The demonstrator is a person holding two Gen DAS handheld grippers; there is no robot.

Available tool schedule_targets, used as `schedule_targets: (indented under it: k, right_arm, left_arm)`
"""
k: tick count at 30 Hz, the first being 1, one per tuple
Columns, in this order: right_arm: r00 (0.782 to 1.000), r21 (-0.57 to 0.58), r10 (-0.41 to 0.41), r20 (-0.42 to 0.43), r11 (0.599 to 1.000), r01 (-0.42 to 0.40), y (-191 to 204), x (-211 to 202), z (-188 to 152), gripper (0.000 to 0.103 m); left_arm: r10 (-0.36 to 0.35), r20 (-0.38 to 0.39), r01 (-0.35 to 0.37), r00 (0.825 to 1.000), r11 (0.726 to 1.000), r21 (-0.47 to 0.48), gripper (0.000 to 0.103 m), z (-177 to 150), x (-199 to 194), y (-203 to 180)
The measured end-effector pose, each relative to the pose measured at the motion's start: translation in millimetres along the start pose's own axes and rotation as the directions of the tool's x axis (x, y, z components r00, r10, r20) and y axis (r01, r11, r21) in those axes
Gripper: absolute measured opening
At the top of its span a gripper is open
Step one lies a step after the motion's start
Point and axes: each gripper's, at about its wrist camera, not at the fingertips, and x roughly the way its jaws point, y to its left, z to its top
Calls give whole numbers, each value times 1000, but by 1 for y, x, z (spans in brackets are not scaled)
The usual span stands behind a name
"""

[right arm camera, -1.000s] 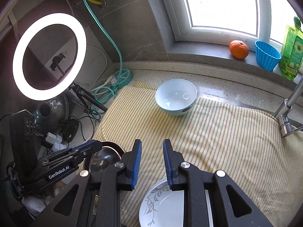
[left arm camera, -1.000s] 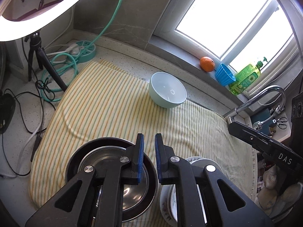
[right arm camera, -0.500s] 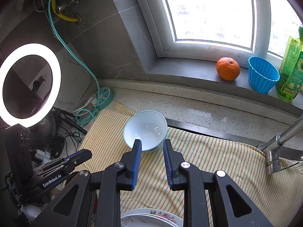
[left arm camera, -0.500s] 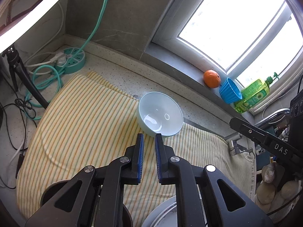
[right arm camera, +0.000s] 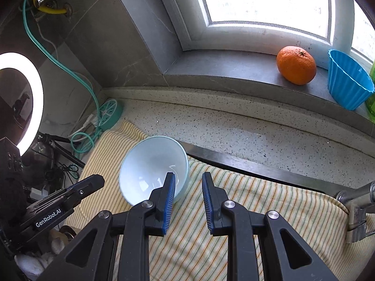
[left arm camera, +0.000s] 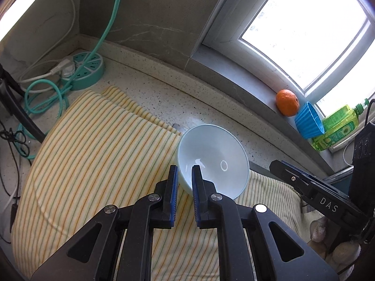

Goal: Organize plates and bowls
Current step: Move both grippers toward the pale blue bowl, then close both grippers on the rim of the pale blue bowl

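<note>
A pale blue bowl (left arm camera: pixel 215 159) (right arm camera: pixel 150 164) sits upright and empty on the yellow striped towel (left arm camera: pixel 93 152) (right arm camera: pixel 257 199), near the towel's far edge. My left gripper (left arm camera: pixel 185 175) hovers over the bowl's near-left rim, jaws almost together with nothing pinched between them. My right gripper (right arm camera: pixel 188 182) stands narrowly open at the bowl's right side; its left finger (right arm camera: pixel 170 187) overlaps the rim and striped towel shows through the gap. Each gripper appears in the other's view: the right one (left arm camera: pixel 288 175) at the bowl's right, the left one (right arm camera: pixel 91 183) at its left.
On the window sill stand an orange (right arm camera: pixel 296 65), a blue ribbed cup (right arm camera: pixel 346 82) and a green bottle (left arm camera: pixel 337 126). A teal power strip (left arm camera: pixel 86 70) with cables lies at the back left. A ring light (right arm camera: pixel 35 98) is on the left, a faucet (right arm camera: pixel 356 201) on the right.
Both grippers have come forward and down toward the pale blue bowl, which now looms large. The plates and the steel bowl at the near edge have dropped out of view. Jaw gaps look unchanged.
</note>
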Motion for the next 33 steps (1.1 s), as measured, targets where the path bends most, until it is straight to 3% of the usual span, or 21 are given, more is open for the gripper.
schedule_targets:
  k: [27,33]
  right_arm:
    - [997,-11,16,-74,1000,-17,-4,52,7,21]
    - [996,-18,26,-85,999,-27,-1,53,6,12]
  left_arm:
    - [23,-58,-24,998,1000,-20,10,10,39,6]
    - [16,-69,-17,998,1000,-19,10,11,41,6]
